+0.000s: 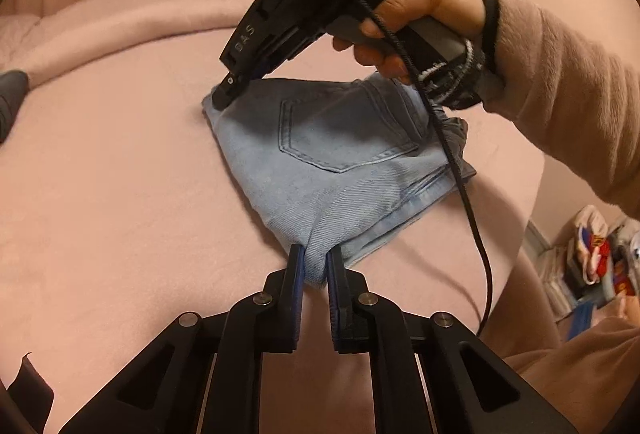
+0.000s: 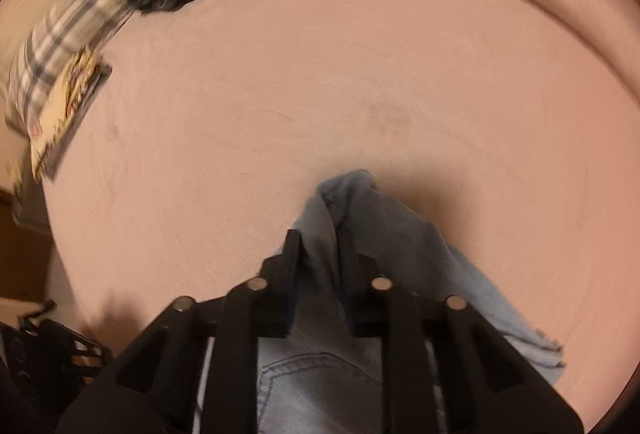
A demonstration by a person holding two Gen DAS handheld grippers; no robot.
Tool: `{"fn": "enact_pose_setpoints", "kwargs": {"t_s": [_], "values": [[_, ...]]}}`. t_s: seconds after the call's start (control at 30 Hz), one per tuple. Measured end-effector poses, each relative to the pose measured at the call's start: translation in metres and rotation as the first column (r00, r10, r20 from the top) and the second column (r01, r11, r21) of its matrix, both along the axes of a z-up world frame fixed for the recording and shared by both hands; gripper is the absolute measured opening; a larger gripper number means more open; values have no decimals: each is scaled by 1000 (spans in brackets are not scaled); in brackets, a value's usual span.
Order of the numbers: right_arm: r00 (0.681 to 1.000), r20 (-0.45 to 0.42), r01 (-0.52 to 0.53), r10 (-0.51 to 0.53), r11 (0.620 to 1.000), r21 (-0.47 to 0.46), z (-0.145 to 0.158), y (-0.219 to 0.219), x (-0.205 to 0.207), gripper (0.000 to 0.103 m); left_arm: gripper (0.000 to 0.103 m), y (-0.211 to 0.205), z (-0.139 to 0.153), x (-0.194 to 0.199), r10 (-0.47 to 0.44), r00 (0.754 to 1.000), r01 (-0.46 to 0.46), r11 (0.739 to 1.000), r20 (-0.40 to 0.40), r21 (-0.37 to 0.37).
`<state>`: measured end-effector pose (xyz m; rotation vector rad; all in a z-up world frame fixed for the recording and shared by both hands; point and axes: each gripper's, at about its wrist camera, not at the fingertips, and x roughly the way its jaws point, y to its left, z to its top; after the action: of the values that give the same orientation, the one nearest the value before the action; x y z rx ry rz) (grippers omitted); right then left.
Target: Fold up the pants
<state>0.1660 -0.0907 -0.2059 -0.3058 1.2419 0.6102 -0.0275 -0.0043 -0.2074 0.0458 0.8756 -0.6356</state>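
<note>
With the folded jeans (image 1: 340,162) lying mid-bed (image 1: 120,174), left gripper (image 1: 316,266) pinching the near corner and right gripper (image 2: 318,246) pinching the far corner, risk is the thick denim layers slipping out unevenly if lifted, skewing the fold.

Plaid cloth (image 2: 76,34) motion-blurred, pants (image 1: 332,170) corner hidden behind right claw (image 1: 224,96)
</note>
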Motion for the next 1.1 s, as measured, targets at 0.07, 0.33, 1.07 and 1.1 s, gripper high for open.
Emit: {"fn": "enact_pose_setpoints", "kwargs": {"t_s": [0.07,0.33,1.07,1.1], "values": [[1000,9,-1,1,1000,-7,3,1,1,14,7,-4,0,-6,12,1000,-12,1000,10,13],[994,63,91,-89,995,-28,-8,-2,16,9,0,-55,-20,-56,-214,976,200,956,41,214],[998,-43,-21,34,960,279,7,-92,-169,18,0,0,19,25,120,992,-122,990,-32,-69],[999,-31,-20,30,961,277,13,-95,-171,18,0,-6,15,23,96,994,-98,994,-45,-55]]}}
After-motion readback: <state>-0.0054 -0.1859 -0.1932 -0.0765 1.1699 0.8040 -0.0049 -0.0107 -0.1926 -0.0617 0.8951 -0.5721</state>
